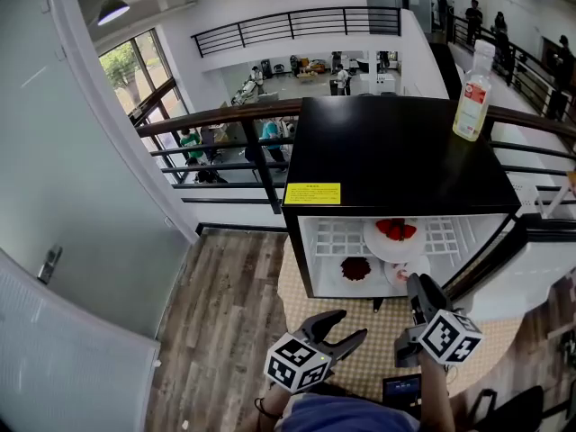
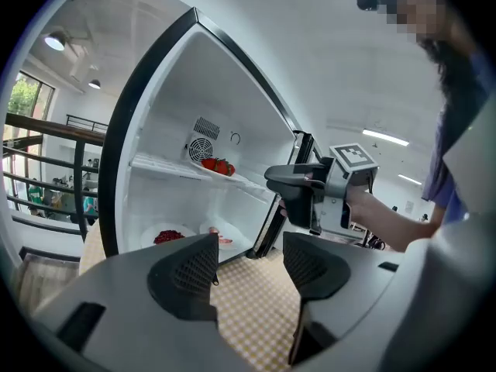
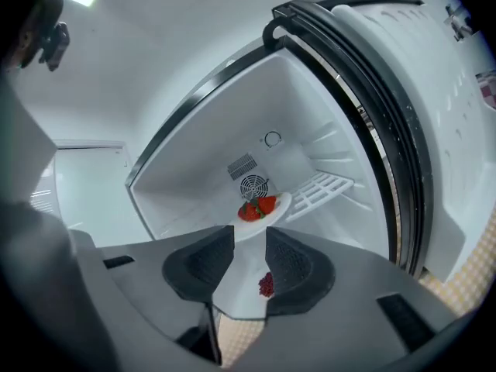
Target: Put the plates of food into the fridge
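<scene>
Left tongs (image 1: 351,324) over checked mat (image 1: 373,363), wood floor (image 1: 225,313), railing (image 1: 225,115) beyond.

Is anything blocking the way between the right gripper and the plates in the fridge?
Nothing visible does. The door stands open, and the right gripper, jaws apart and empty, faces the strawberry plate on the shelf and the dark red food below.

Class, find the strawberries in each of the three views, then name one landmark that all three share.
Head view: strawberries right of centre, inside the open fridge, on its shelf.
Left gripper view: left of centre, on the shelf, just below the fan.
Right gripper view: centre, just below the fan.
Shared landmark: the white shelf that the strawberries sit on.
</scene>
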### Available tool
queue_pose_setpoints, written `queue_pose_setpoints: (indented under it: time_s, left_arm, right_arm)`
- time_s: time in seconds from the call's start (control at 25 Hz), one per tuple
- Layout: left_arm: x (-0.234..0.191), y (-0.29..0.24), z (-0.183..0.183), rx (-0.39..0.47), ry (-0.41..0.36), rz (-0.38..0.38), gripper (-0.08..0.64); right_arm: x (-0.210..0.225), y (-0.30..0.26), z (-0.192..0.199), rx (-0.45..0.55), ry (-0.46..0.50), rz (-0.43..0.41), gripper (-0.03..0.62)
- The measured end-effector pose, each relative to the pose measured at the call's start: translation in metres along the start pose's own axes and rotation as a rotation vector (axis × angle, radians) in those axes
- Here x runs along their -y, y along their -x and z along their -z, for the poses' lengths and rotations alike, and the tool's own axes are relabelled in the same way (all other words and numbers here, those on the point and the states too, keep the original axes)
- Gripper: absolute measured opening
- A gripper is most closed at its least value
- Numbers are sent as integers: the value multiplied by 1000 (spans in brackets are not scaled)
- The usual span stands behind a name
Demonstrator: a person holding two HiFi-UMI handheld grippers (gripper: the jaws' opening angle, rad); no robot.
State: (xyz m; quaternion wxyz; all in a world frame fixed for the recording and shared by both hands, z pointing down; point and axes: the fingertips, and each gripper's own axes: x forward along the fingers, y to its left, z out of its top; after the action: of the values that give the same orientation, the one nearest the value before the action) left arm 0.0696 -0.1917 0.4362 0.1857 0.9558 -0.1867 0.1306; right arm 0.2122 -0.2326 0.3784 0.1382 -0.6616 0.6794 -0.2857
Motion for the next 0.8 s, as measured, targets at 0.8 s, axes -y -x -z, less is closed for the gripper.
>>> queue_pose_setpoints:
  time_s: [0.8]
  left_arm:
    - [43, 11, 30, 67, 101, -102, 196]
  right_arm:
    - [-19, 85, 115, -384, 38, -189, 64]
